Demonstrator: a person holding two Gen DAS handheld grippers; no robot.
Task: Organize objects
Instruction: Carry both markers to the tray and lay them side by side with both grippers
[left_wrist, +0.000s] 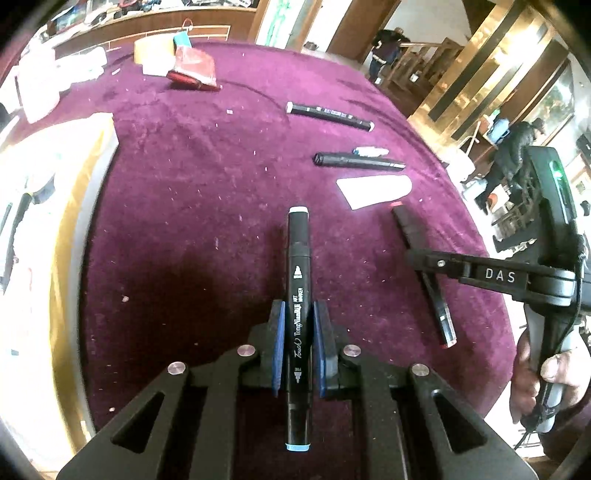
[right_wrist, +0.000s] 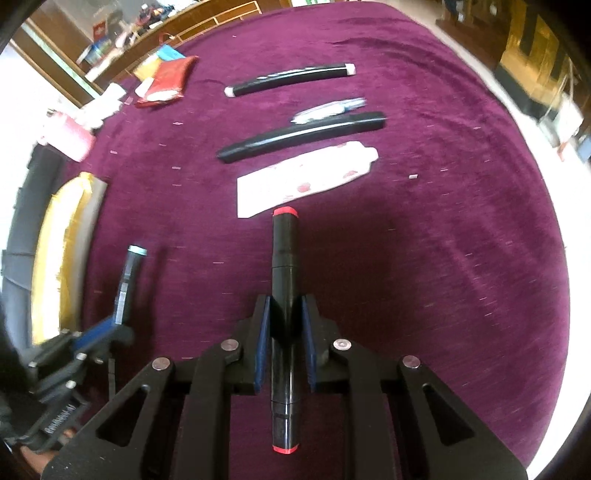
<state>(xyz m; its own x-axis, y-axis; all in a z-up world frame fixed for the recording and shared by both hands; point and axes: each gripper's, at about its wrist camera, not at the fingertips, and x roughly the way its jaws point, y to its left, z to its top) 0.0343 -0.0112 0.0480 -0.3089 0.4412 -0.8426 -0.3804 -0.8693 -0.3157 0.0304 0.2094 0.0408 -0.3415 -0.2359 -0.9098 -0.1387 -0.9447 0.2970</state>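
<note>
Here each tool (left_wrist: 298, 347) (right_wrist: 284, 343) hides its marker's (left_wrist: 298, 295) (right_wrist: 283, 280) middle.

Each black hand-held gripper (left_wrist: 298, 345) has 2 blue-padded fingers (left_wrist: 277, 347), silver screws (left_wrist: 246, 350) and triangular cut-outs.

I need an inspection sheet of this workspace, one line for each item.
Surface: purple cloth with small pale crumbs.
Job's things: blue-capped marker in left gripper; red-capped marker in right gripper; two black markers lying apart on the cloth.
Clutter: white stained paper, red pouch, small pale pen.
Grippers: both shut on a marker.
Cables: nothing seen.
Surroundings: wooden furniture; people standing in the background.
</note>
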